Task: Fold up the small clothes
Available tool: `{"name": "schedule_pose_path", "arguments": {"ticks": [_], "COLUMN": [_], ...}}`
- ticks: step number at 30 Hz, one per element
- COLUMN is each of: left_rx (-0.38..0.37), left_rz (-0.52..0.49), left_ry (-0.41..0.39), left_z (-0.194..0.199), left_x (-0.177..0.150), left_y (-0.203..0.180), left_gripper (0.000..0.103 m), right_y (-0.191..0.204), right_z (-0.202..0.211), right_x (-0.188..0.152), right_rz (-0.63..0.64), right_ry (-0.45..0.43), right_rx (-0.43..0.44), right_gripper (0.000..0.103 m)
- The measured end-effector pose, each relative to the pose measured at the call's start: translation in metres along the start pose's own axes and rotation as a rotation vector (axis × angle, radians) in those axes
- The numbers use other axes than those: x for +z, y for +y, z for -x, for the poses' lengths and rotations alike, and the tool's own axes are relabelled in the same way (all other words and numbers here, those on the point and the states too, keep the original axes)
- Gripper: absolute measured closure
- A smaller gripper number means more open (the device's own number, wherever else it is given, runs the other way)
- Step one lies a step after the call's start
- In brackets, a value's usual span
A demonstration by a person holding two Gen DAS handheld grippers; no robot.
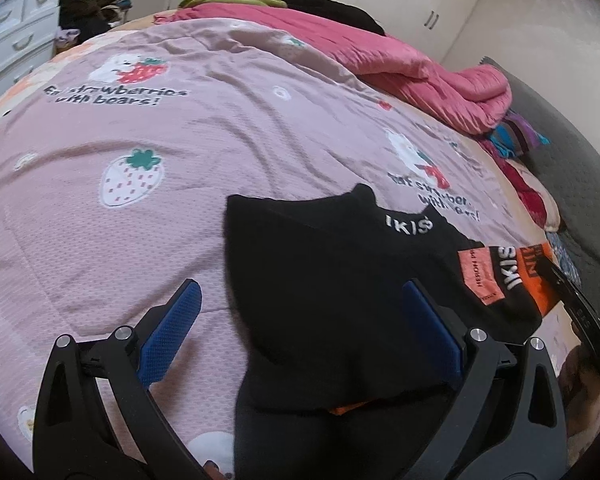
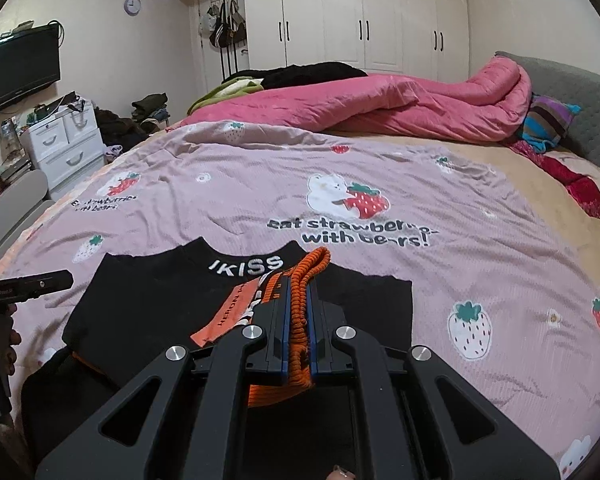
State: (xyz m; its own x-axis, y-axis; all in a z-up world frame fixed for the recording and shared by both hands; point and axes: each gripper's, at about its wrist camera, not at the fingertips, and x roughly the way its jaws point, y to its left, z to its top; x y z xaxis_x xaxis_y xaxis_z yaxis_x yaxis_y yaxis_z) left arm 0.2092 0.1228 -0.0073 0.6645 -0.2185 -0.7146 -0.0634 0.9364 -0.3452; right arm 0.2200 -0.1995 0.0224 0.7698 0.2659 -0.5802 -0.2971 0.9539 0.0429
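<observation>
A small black top [image 1: 324, 264] with white "IKISS" lettering at the neck [image 2: 244, 266] lies flat on the pink strawberry sheet [image 1: 148, 128]. Its orange and black sleeve [image 1: 528, 276] carries patches. My right gripper [image 2: 299, 284] is shut on the sleeve's orange ribbed cuff [image 2: 312, 262], held over the top's chest. My left gripper [image 1: 300, 286] stands open low over the top's left part, with one blue pad [image 1: 172, 332] over the sheet and the other pad [image 1: 432, 332] over the black cloth. Neither pad presses on anything. The left gripper's tool also shows in the right wrist view [image 2: 24, 282].
A rumpled pink quilt [image 2: 400, 104] and dark clothes [image 2: 312, 72] are piled at the bed's far side. A striped pillow [image 2: 548, 120] leans on the grey headboard [image 2: 580, 96]. White drawers [image 2: 64, 140], a wall television [image 2: 16, 68] and wardrobes [image 2: 360, 12] stand beyond.
</observation>
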Motion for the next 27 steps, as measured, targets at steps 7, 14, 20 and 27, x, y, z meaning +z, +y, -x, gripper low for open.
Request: {"name": "schedule_pose_path", "arguments": {"ticks": [7,14,20,27], "left_rx": [-0.012,-0.041,-0.027,-0.008], "left_rz": [-0.03,-0.062,-0.12,-0.151], "left_ry": [0.021,0.027,0.051,0.062], "left_z": [-0.007,-0.01,-0.016,-0.019], "left_x": [-0.003,-0.007,-0.013,-0.017], "left_y": [-0.011,-0.023,-0.037,-0.045], "left_gripper": [0.009,0.01,0.01,0.009], "right_y": [-0.008,-0.012,-0.016,-0.02], "right_z": [-0.007,-0.008,-0.011,-0.014], "right_x": [-0.01,-0.017,-0.02,-0.024], "right_rz": [-0.024,-0.034,-0.053,-0.071], "right_ry": [0.034,0.048,0.064,0.085], "right_rx": [0.001,0.004,0.003,0.003], "right_gripper": [0.097,0.097,0.097,0.097]}}
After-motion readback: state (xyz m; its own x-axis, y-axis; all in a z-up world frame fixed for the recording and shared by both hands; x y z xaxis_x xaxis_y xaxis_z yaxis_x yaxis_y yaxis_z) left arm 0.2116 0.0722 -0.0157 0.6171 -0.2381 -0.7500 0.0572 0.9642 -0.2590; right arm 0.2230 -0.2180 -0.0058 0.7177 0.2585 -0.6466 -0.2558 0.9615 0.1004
